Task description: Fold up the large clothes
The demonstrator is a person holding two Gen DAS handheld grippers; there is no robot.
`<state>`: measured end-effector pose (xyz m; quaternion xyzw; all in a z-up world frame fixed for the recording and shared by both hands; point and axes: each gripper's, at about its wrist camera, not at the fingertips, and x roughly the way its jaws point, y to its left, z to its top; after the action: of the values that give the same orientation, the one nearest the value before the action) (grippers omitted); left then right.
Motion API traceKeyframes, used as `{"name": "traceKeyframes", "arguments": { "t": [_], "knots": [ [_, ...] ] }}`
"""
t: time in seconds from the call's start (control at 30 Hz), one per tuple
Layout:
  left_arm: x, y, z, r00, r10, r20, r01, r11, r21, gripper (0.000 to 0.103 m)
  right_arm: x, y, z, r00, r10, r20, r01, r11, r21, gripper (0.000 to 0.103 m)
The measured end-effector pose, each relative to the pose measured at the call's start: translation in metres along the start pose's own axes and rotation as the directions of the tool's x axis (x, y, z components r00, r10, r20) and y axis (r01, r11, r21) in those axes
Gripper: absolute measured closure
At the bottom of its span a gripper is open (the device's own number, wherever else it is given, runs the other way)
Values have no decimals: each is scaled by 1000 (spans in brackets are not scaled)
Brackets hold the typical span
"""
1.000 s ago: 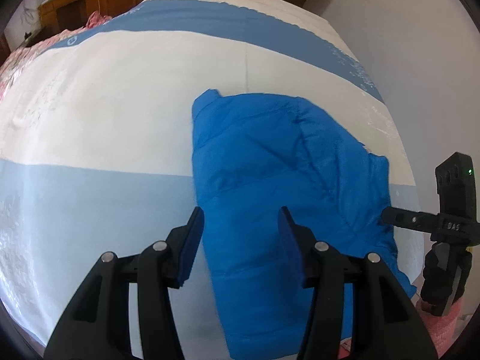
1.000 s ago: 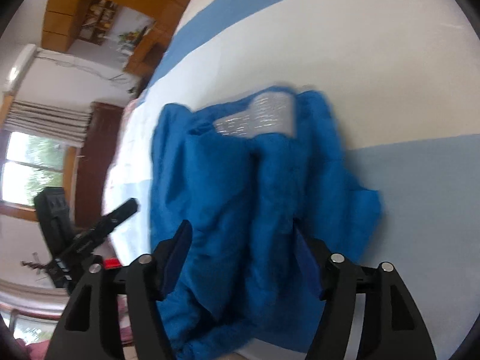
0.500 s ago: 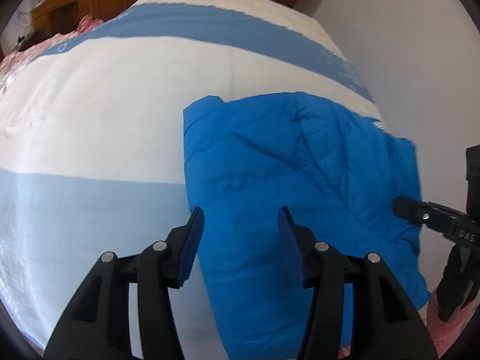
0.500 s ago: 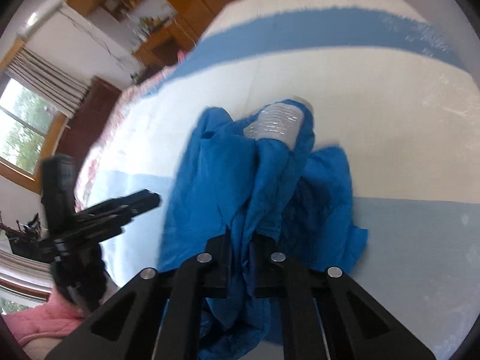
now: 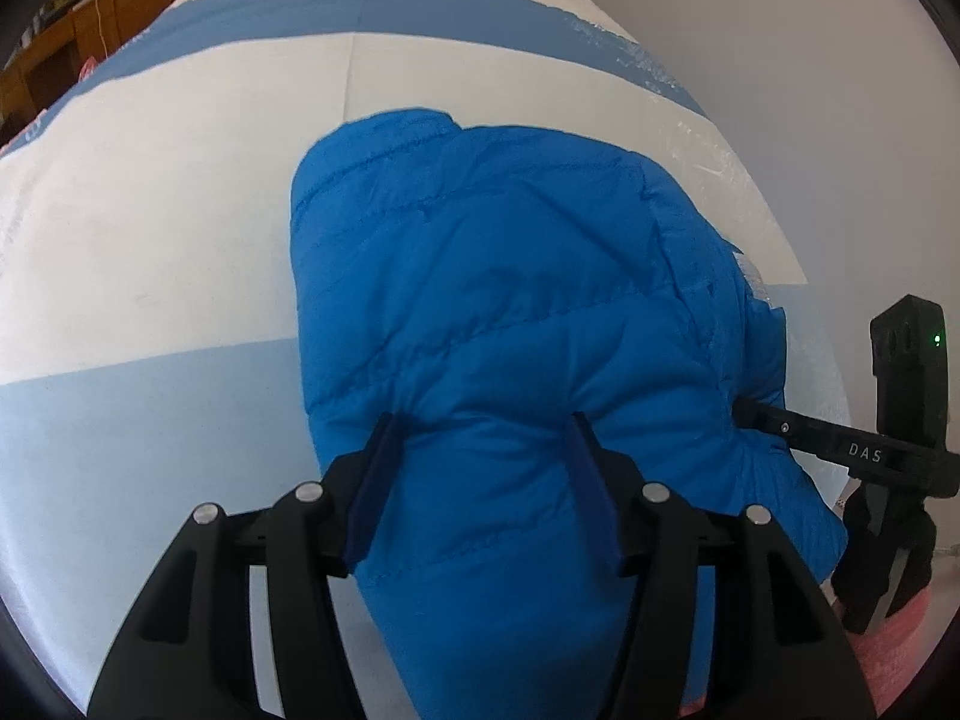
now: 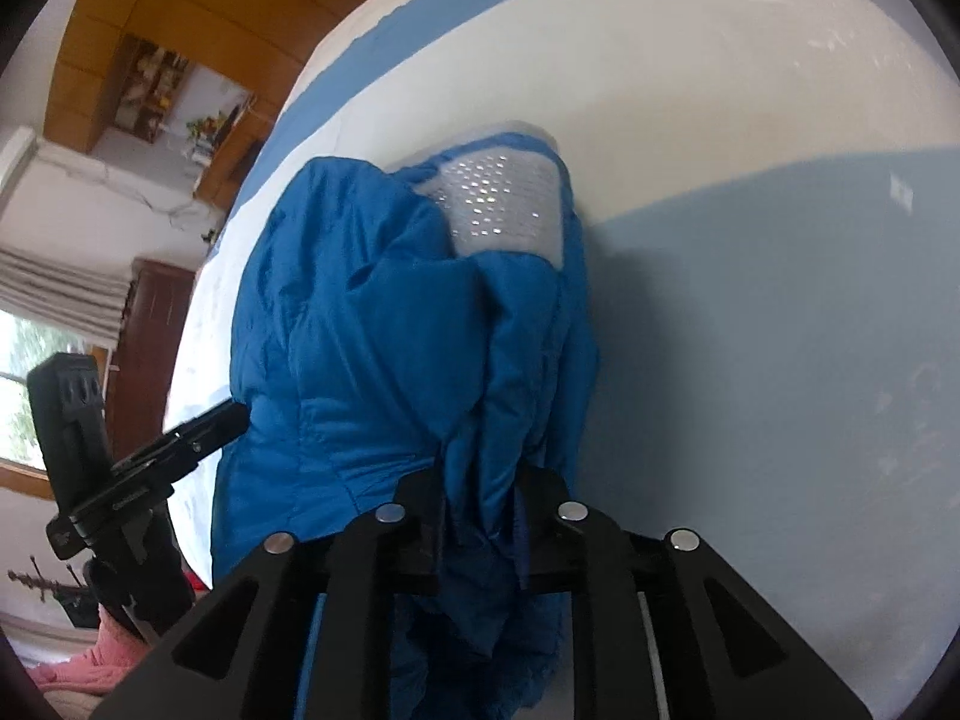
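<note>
A bright blue quilted puffer jacket (image 5: 510,312) lies folded on a bed with blue and white stripes (image 5: 150,240). My left gripper (image 5: 483,426) is open, its fingers pushed onto the near part of the jacket with padded fabric bulging between them. My right gripper (image 6: 480,480) is shut on a bunched fold of the jacket (image 6: 384,324); its silver dotted lining (image 6: 498,204) shows at the far end. The right gripper also shows at the right in the left wrist view (image 5: 744,411). The left gripper shows at the left in the right wrist view (image 6: 228,420).
A white wall (image 5: 810,60) runs along the bed's right side. Wooden cabinets (image 6: 156,12) and a window (image 6: 24,384) stand beyond the bed. Pink fabric (image 5: 894,654) lies at the bed's near edge.
My left gripper has moved forward and down onto the jacket, fabric now between its open fingers. My right gripper, open a second ago, has closed on the jacket fold and holds it.
</note>
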<state>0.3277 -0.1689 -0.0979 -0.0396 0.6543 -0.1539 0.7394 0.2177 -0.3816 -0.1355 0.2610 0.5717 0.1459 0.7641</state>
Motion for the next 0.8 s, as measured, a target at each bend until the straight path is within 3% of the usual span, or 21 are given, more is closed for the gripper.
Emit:
{"name": "traceKeyframes", "arguments": {
  "t": [0.13,0.27,0.33,0.43,0.53,0.67,0.8],
  "knots": [
    [-7,6,1,1000,-1,-15,0,1000,-24,49,-25,9,4,998,-63,24,64,998,-29,73],
    [-37,4,-7,999,21,26,-21,999,-26,50,-66,49,-8,974,-178,138,195,973,-125,72],
    [-51,0,-15,999,30,43,-29,999,-27,50,-80,73,-15,979,-138,151,165,969,-184,72],
    [-60,-5,-24,999,-13,43,15,998,-56,50,-83,105,-30,990,-87,113,116,952,-283,73],
    [-61,-14,-32,998,-38,43,40,998,-58,50,-63,121,-40,989,-135,56,146,935,-325,75],
    [-46,-23,-45,1000,-26,7,26,1000,-6,50,-44,98,-58,974,-227,3,216,924,-316,82],
    [-34,-21,-54,1000,-7,-6,7,1000,22,50,-32,73,-74,972,-231,-30,216,942,-257,84]
  ]
}}
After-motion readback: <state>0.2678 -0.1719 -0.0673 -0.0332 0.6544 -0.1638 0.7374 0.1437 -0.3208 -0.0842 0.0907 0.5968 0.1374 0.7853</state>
